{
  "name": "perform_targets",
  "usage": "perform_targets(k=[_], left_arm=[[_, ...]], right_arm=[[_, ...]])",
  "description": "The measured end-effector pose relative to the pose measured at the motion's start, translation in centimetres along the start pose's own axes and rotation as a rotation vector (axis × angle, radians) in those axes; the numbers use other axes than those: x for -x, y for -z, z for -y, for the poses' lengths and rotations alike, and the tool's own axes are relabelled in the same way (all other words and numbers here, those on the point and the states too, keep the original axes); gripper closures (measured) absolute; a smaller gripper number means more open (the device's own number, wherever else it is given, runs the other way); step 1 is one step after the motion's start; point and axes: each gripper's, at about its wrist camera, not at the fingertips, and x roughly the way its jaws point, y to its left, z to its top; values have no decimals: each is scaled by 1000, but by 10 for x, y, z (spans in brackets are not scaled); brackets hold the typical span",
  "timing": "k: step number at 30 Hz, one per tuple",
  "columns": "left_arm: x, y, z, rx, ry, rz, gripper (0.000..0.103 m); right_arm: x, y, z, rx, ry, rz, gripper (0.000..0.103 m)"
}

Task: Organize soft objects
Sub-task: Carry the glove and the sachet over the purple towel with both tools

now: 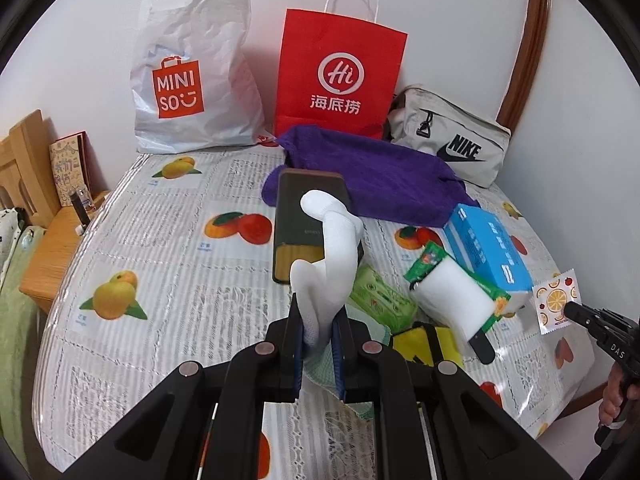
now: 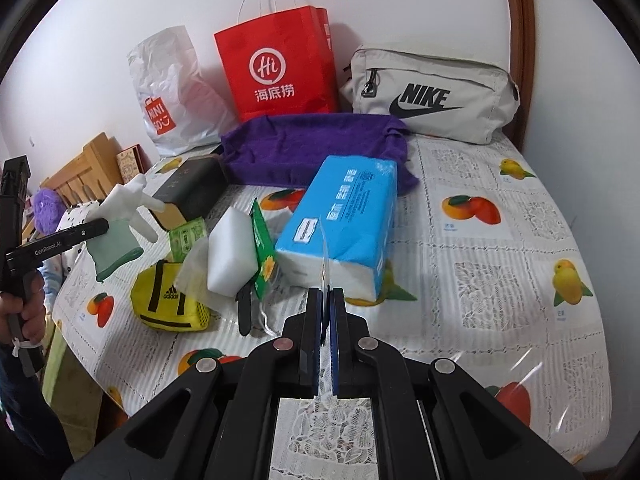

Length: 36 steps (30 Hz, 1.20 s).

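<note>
My left gripper (image 1: 317, 322) is shut on a white glove with a pale green cuff (image 1: 330, 256), held up above the table; it also shows in the right wrist view (image 2: 120, 216). My right gripper (image 2: 327, 300) is shut on a thin fruit-print packet (image 1: 554, 302), seen edge-on in its own view (image 2: 325, 256). A purple towel (image 1: 384, 176) lies at the back. A blue tissue pack (image 2: 340, 216), a white sponge in a green wrapper (image 2: 236, 252) and a yellow Adidas pouch (image 2: 172, 300) lie mid-table.
A white Miniso bag (image 1: 188, 76), a red paper bag (image 1: 340, 72) and a grey Nike bag (image 2: 436, 92) stand against the back wall. A dark box (image 1: 304, 220) lies mid-table. A green patterned packet (image 1: 380, 296) lies by the sponge. A wooden chair (image 1: 32, 168) stands left.
</note>
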Motion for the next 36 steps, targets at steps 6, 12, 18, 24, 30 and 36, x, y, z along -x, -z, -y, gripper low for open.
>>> perform_targets(k=[6, 12, 18, 24, 30, 36], left_arm=[[2, -20, 0, -1, 16, 17, 91], [0, -44, 3, -3, 38, 26, 91], [-9, -71, 7, -9, 42, 30, 91], [-27, -97, 11, -1, 50, 19, 91], [-53, -122, 11, 7, 54, -2, 91], [-77, -145, 11, 1, 71, -26, 91]], right_arm=[[0, -17, 1, -1, 4, 15, 99], [-2, -42, -1, 13, 7, 24, 99], [-7, -71, 1, 18, 9, 33, 99], [-22, -102, 5, 23, 24, 33, 99], [-44, -134, 9, 27, 28, 30, 99], [-71, -166, 10, 36, 16, 32, 99]])
